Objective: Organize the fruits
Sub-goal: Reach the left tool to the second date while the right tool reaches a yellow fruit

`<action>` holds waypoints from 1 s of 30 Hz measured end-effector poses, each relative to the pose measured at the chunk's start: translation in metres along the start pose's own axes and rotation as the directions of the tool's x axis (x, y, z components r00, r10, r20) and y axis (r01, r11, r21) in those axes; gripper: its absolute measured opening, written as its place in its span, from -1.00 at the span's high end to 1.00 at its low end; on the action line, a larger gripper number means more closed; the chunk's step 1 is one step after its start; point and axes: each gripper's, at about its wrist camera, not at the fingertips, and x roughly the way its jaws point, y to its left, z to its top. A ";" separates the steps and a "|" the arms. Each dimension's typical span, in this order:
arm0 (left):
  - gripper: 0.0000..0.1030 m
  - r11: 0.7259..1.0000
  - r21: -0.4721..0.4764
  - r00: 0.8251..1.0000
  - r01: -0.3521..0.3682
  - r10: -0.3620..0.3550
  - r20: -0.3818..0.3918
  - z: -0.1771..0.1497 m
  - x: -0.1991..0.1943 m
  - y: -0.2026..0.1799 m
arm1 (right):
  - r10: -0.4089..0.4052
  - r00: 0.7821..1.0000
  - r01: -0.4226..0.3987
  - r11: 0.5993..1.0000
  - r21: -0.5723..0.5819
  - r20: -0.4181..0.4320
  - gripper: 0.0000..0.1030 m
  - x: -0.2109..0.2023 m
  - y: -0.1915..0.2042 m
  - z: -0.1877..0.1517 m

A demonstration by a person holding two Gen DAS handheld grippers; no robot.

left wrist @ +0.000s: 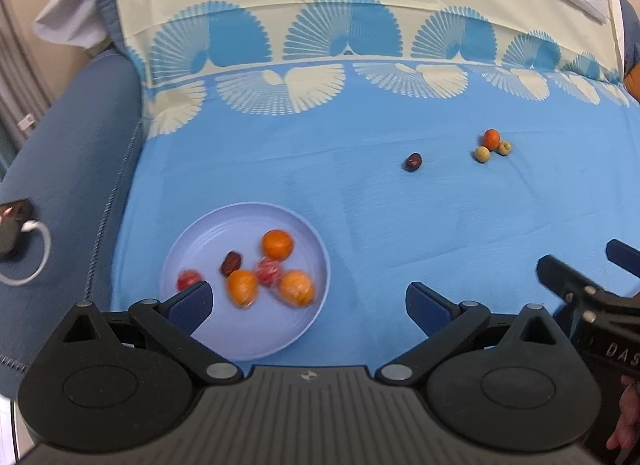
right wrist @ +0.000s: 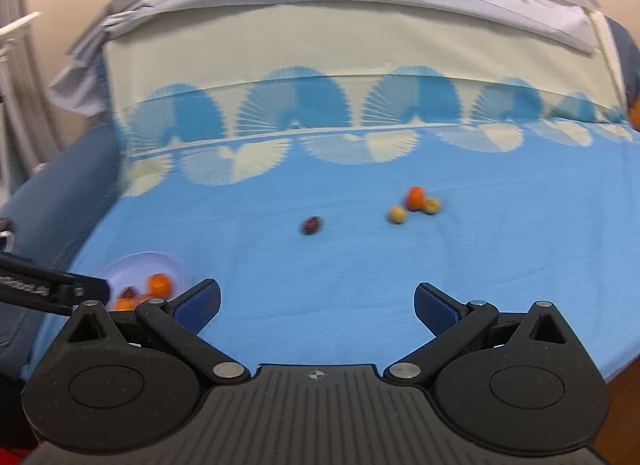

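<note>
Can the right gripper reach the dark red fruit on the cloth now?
Probably yes. The right gripper is open and empty, and only bare blue cloth lies between it and the dark red fruit, which sits alone.

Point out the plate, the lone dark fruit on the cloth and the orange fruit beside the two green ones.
plate point(left wrist: 256, 339), left wrist view, bare near floor.
dark fruit point(left wrist: 413, 162), left wrist view, its middle.
orange fruit point(left wrist: 491, 138), left wrist view, its middle.
</note>
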 end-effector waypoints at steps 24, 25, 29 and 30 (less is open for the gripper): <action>-0.99 0.995 0.077 0.997 0.066 -0.062 -0.051 0.099 0.169 -0.097 | -0.291 0.953 0.294 0.956 0.022 -0.084 -0.99 0.177 -0.128 0.038; -0.99 0.994 0.078 0.997 0.070 -0.067 -0.042 0.102 0.178 -0.099 | -0.296 0.951 0.298 0.954 0.015 -0.091 -0.99 0.187 -0.130 0.039; -0.99 0.992 0.103 0.997 0.076 -0.073 -0.029 0.113 0.208 -0.110 | -0.295 0.949 0.298 0.955 0.010 -0.113 -0.99 0.230 -0.142 0.041; -0.99 0.991 0.107 0.996 0.082 -0.079 -0.030 0.114 0.216 -0.112 | -0.280 0.954 0.284 0.959 0.017 -0.110 -0.99 0.239 -0.145 0.041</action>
